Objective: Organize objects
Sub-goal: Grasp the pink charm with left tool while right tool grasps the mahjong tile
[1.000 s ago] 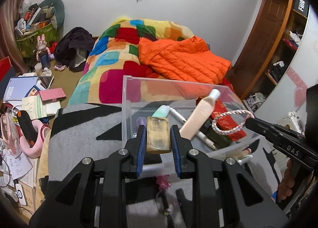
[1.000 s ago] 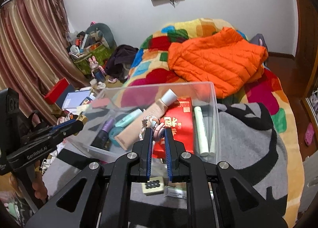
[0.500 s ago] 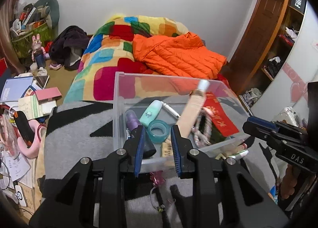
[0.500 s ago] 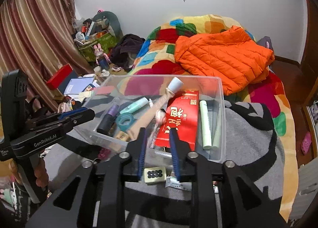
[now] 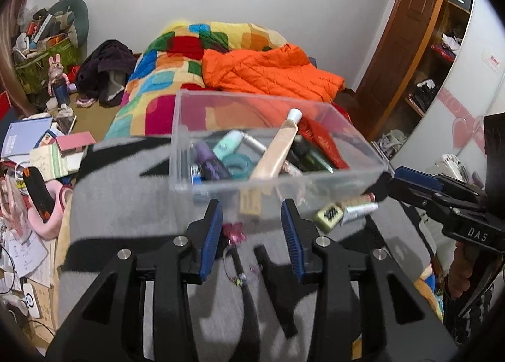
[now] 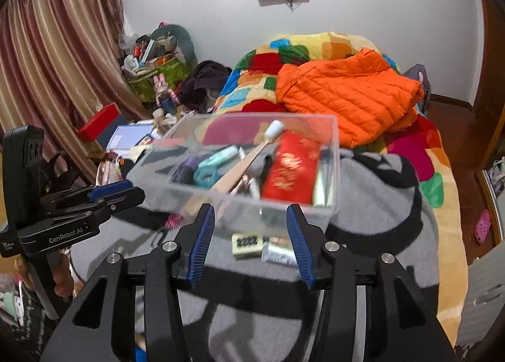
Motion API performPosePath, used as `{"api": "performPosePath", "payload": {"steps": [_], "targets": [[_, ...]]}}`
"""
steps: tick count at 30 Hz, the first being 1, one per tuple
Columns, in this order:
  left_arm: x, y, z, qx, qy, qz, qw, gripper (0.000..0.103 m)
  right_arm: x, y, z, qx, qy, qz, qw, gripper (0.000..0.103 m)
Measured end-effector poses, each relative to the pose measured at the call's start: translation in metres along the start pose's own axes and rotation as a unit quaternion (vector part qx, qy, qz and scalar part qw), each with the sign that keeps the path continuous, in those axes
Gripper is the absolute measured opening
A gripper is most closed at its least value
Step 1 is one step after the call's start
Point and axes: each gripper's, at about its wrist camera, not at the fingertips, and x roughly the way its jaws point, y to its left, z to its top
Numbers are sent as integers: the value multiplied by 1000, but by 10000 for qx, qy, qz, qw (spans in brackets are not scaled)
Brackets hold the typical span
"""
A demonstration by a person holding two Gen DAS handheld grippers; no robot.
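Observation:
A clear plastic bin (image 5: 221,103) (image 6: 334,204) stands on the grey blanket and holds a beige tube (image 5: 277,150) (image 6: 249,157), a teal tape roll (image 5: 236,166) (image 6: 206,174), a red packet (image 6: 290,169), a purple bottle (image 5: 210,163) and other small items. My left gripper (image 5: 251,229) is open and empty, just short of the bin's near wall. My right gripper (image 6: 251,242) is open and empty, above a mahjong tile (image 6: 247,243) (image 5: 329,213) and a small tube (image 6: 277,253) (image 5: 358,209) lying on the blanket in front of the bin.
A pink hair clip (image 5: 233,232) and a black pen (image 5: 240,264) lie on the blanket (image 5: 126,191) near my left gripper. Beyond the bin are a colourful quilt and an orange jacket (image 6: 347,94). Clutter covers the floor at left (image 5: 41,147).
The left gripper released the amber bottle into the bin and the right released the braided cord. Both opened wide and drew back from the bin.

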Motion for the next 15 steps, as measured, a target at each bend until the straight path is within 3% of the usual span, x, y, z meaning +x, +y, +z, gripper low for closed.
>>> {"api": "performPosePath", "payload": {"steps": [7, 15], "targets": [[30, 1, -20, -41, 488, 54, 9988, 38, 29, 14, -18, -352, 392, 64, 9986, 44], [64, 8, -17, -27, 810, 153, 9966, 38, 71, 15, -24, -578, 770, -239, 9951, 44]]}}
